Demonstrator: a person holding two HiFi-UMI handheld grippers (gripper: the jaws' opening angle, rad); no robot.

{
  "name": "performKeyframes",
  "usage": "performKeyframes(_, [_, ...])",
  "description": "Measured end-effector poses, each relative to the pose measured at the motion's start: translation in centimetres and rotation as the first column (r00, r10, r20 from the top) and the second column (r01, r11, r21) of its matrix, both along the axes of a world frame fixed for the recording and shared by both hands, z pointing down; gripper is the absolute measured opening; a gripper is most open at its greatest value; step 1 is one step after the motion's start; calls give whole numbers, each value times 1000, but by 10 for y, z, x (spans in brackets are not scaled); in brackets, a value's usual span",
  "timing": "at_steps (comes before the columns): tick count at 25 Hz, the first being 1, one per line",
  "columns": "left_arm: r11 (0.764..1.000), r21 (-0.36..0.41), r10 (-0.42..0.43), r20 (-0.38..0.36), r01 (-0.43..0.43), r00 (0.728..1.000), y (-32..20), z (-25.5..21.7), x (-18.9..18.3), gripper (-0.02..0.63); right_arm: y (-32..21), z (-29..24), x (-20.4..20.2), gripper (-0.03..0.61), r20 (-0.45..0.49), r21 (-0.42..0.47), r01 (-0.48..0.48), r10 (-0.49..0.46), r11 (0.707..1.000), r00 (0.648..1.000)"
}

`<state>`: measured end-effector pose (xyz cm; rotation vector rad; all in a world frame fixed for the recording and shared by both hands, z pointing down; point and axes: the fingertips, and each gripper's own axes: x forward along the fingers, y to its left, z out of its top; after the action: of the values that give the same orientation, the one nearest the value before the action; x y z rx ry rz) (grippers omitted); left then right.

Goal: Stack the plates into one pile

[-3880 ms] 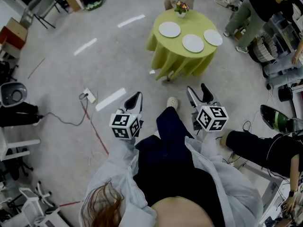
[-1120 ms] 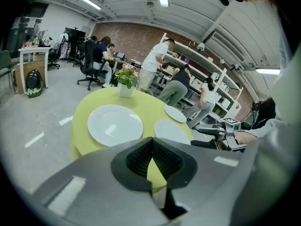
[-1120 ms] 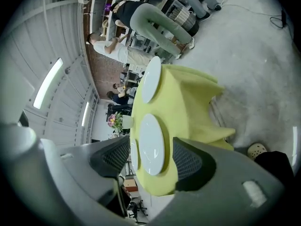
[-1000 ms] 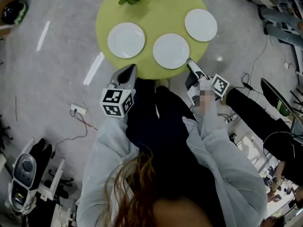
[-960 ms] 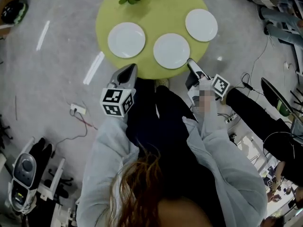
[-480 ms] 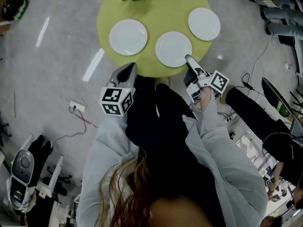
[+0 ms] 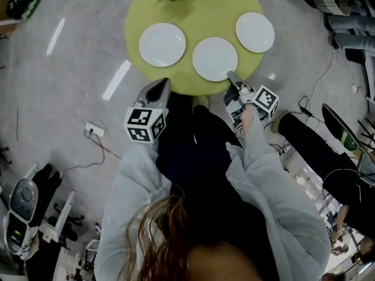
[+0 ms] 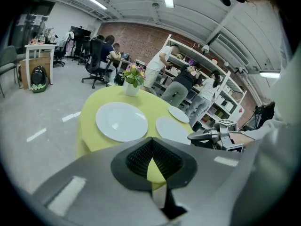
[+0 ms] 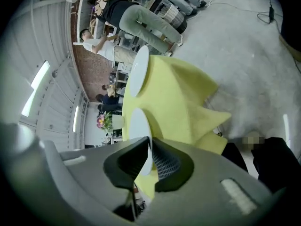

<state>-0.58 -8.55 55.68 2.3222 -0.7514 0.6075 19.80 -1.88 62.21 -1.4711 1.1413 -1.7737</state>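
- Jaws of the right claw [image 7: 231,76] have just been closing and clamp the middle plate [image 7: 215,58] at its near rim.
- Left claw [image 8: 151,141], pressed together and empty, hangs beside the desk [image 7: 199,7].

Smooth, glossy white plates [image 7: 162,44] on a matt yellow-green cloth [image 7: 199,7], over a dull speckled grey floor [image 7: 70,116]

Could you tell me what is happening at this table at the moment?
A person is working two hand-held grippers at a round table with a yellow-green cloth. Three white plates lie apart on it, not yet stacked: the left plate, the middle plate and the right plate. The right gripper has just been closing its jaws on the middle plate's near rim. The left gripper is shut and empty, short of the table's near edge.
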Motion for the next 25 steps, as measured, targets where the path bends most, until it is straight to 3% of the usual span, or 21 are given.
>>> performKeyframes(16, [996, 84, 6, -14, -4, 1000, -24, -35, 4, 12, -24, -37, -5, 15, -57, 152, 54, -46, 987, 997])
performKeyframes(25, [992, 109, -51, -51, 56, 997, -33, -53, -3, 13, -35, -71, 12, 17, -48, 238, 11, 0, 971, 999])
